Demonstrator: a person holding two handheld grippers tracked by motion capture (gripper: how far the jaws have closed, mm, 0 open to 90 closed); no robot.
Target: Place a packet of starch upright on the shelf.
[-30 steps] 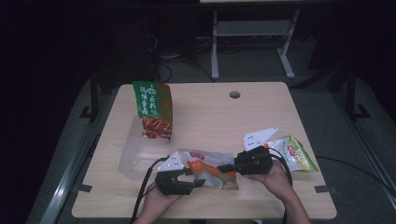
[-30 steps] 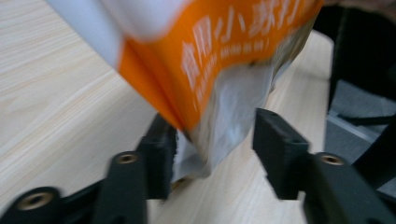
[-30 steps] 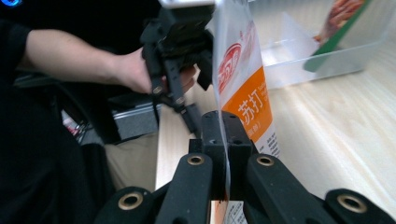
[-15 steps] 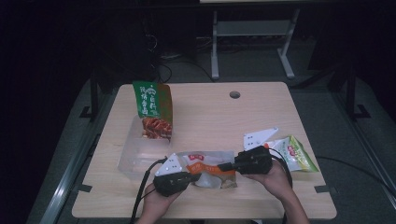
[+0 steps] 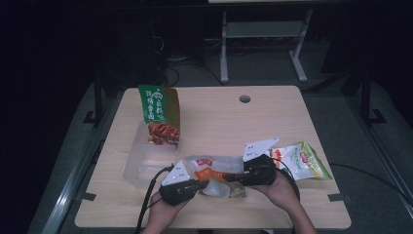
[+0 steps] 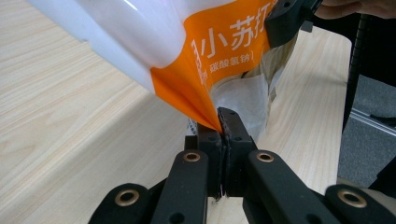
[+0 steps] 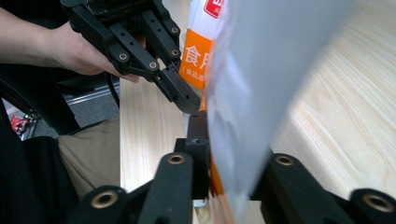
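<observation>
While left claw [image 6: 223,122] pinches corner, orange-white pouch [image 6: 187,42] rises above it.

snack bags: 3 – orange-white [image 5: 214,170], green-red [image 5: 159,114], green-white [image 5: 299,161] | clear plastic container [image 5: 141,163]: 1 | grippers: 2 – left gripper [image 5: 197,185], right gripper [image 5: 238,178] | table [image 5: 219,122]: 1
</observation>
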